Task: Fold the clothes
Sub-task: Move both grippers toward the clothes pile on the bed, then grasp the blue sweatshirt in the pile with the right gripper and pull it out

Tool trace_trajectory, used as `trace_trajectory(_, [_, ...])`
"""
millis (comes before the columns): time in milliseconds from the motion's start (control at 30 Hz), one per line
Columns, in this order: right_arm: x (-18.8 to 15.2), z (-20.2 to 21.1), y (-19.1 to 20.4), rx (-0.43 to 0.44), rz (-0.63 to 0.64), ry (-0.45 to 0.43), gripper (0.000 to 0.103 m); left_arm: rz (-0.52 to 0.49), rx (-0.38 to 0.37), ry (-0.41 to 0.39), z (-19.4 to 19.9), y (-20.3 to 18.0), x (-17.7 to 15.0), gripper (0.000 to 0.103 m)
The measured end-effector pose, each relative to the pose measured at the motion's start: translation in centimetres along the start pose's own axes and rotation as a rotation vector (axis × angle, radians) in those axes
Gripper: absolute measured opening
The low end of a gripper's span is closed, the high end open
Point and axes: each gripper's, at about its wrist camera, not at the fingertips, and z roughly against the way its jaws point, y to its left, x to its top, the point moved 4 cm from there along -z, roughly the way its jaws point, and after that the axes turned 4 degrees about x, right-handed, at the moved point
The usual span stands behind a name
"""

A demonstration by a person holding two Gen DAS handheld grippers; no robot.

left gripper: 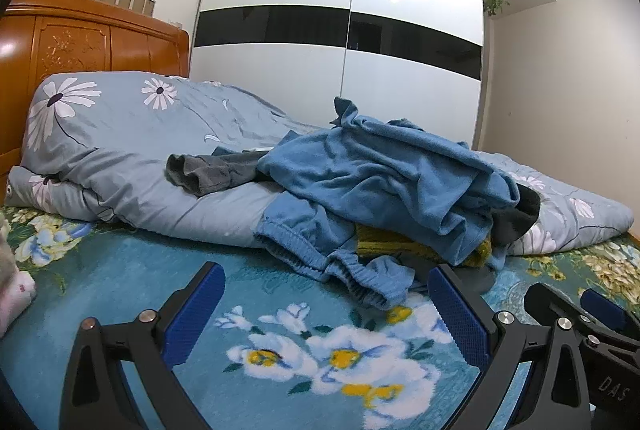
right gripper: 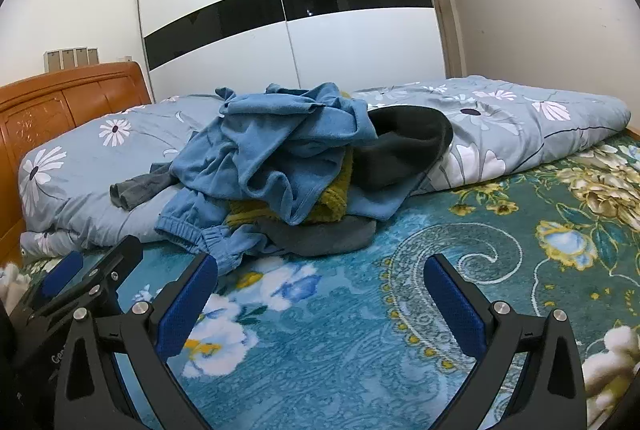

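Bed [right gripper: 400, 330] covered by teal floral blanket [left gripper: 140, 270]. Grey-blue daisy-print duvet [left gripper: 140, 157] lies bunched along far side of bed, by wooden headboard [left gripper: 80, 41]. Clothes pile [right gripper: 288, 165] sits at duvet's near edge, half on duvet, half on blanket: blue garments on top, yellow-green and dark grey pieces under. Small grey garment [left gripper: 204, 169] on duvet, just headboard-side of pile.
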Motion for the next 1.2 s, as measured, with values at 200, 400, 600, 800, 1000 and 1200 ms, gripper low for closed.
trace_trajectory(200, [0.0, 0.1, 0.1, 0.003, 0.003, 0.002, 0.103, -0.021, 0.013, 0.014, 0.5, -0.6, -0.6, 0.103])
trace_trajectory(400, [0.3, 0.1, -0.8, 0.006, -0.037, 0.004, 0.103, -0.004, 0.042, 0.025, 1.1, -2.1, -1.1, 0.103])
trace_trajectory(600, [4.5, -0.7, -2.9, 0.029, -0.062, -0.034, 0.103, 0.056, 0.055, 0.041, 1.5, -2.5, -2.8, 0.103])
trace_trajectory(800, [9.3, -7.1, -5.7, 0.064, -0.132, 0.078, 0.077, 0.108, 0.089, -0.004, 11.1, -13.5, -4.7, 0.103])
trace_trajectory(1000, [12.0, -12.3, -8.7, 0.080, -0.299, 0.144, 0.053, 0.152, 0.118, 0.007, 21.3, -25.7, -7.6, 0.103])
trace_trajectory(1200, [11.9, -12.1, -7.5, 0.241, -0.460, 0.170, 0.004, 0.195, 0.114, 0.001, 25.5, -30.0, -8.4, 0.103])
